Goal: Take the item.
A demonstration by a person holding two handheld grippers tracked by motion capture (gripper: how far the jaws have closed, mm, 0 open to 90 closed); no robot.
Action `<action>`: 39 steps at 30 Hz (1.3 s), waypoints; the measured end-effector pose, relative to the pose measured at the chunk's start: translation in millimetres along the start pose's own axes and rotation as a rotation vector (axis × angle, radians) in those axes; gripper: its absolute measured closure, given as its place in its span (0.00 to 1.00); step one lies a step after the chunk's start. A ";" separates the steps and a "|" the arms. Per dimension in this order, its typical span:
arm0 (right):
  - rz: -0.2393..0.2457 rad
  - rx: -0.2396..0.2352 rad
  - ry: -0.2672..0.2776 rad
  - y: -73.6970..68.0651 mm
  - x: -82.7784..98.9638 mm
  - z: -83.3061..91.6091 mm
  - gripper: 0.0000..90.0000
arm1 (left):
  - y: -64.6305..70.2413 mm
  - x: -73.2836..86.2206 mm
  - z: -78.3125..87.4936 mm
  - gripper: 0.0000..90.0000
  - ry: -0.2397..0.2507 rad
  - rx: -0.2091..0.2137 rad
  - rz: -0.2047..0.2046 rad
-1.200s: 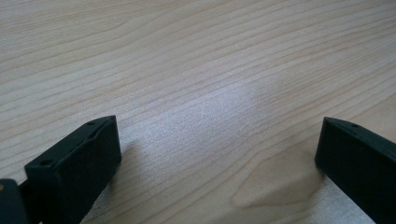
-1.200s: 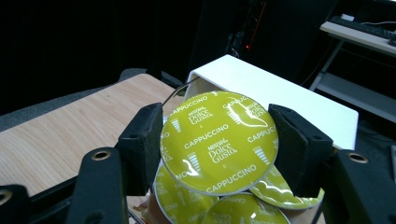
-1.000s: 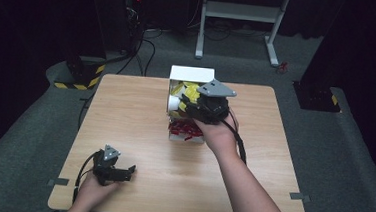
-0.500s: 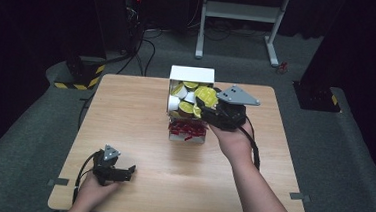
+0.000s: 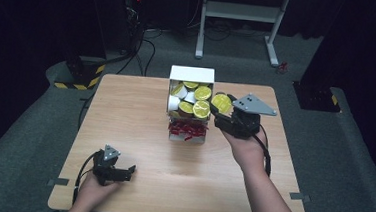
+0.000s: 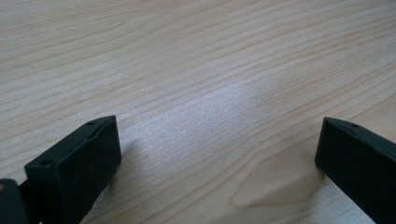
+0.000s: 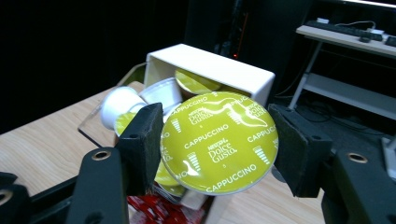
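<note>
While clamped on a yellow-lidded capsule [image 7: 218, 142], lid facing the camera, the right gripper [image 5: 225, 114] hovers at 3 o'clock of the white box [image 5: 192, 75] of capsules, just beside it. Left gripper [image 5: 121, 172] rests at the table's [image 5: 125, 111] 7 o'clock, jaws wide, empty, well apart. Right hand is nearer for whatever comes next.

The wooden table [image 5: 125, 111] stands on grey carpet floor [image 5: 18, 139] in a dark room. A white metal stand [image 5: 242, 12] and loose cables [image 5: 145, 38] occupy the floor behind the table.
</note>
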State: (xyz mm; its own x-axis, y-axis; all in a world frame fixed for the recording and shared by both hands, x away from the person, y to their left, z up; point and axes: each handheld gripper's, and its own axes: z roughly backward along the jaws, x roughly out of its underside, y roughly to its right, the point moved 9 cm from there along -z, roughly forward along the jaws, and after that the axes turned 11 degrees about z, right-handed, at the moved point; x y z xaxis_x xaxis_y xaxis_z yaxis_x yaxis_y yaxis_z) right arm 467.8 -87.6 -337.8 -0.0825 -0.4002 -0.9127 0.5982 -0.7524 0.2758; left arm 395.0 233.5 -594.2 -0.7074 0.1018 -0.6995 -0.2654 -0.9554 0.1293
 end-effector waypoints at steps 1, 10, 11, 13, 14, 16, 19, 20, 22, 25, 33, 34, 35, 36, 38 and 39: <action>-0.001 0.005 0.001 2.6 1.7 1.6 0.43 | 0.0 0.0 0.0 0.01 0.000 0.000 0.000; -0.025 0.035 -0.027 17.5 24.7 13.0 0.43 | 0.0 0.0 0.0 0.01 0.000 0.000 0.000; -0.027 0.037 -0.033 18.6 27.9 13.8 0.43 | 0.2 0.0 -0.1 0.01 -0.001 0.002 0.001; -0.030 0.041 -0.037 20.9 32.8 15.0 0.43 | 0.4 -0.2 -0.3 0.01 -0.002 0.002 0.003; -0.036 0.045 -0.041 22.4 36.0 16.3 0.43 | 0.4 -0.2 -0.4 0.01 -0.001 0.002 0.004; -0.043 0.051 -0.044 25.3 42.0 18.6 0.43 | 0.4 -0.2 -0.4 0.01 -0.001 0.002 0.004; -0.056 0.058 -0.051 27.9 49.6 21.2 0.43 | 0.4 -0.2 -0.4 0.01 -0.001 0.002 0.004; -0.059 0.063 -0.055 29.0 53.3 21.9 0.43 | 0.5 -0.3 -0.5 0.01 0.000 0.002 0.005; -0.062 0.068 -0.064 31.0 58.9 23.0 0.43 | 0.4 -0.2 -0.4 0.01 -0.001 0.002 0.004; -0.065 0.070 -0.077 32.3 67.6 23.0 0.43 | 0.3 -0.2 -0.3 0.01 -0.002 0.002 0.003; -0.068 0.080 -0.118 35.6 88.9 16.5 0.43 | 0.0 0.2 0.1 0.01 -0.005 0.002 -0.003; -0.068 0.080 -0.125 35.9 91.5 15.5 0.43 | 0.0 0.2 0.1 0.01 -0.005 0.002 -0.003; -0.073 0.079 -0.129 36.0 94.1 14.6 0.43 | 0.0 0.2 0.1 0.01 -0.005 0.002 -0.002; -0.072 0.081 -0.131 36.6 96.8 13.3 0.43 | 0.0 0.2 0.1 0.01 -0.005 0.001 -0.003; -0.082 0.080 -0.146 36.9 103.9 10.5 0.43 | 0.0 0.2 0.1 0.01 -0.005 0.002 -0.003; -0.081 0.080 -0.153 37.2 107.0 9.3 0.43 | 0.0 0.2 0.1 0.01 -0.005 0.002 -0.002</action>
State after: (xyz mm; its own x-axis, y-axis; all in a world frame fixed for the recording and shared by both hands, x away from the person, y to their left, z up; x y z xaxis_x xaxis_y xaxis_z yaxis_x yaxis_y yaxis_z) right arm 473.7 -163.3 -422.3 -0.2515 -0.4068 -0.8782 0.5199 -0.8221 0.2320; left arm 394.8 233.6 -594.2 -0.7099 0.1055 -0.6964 -0.2682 -0.9547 0.1287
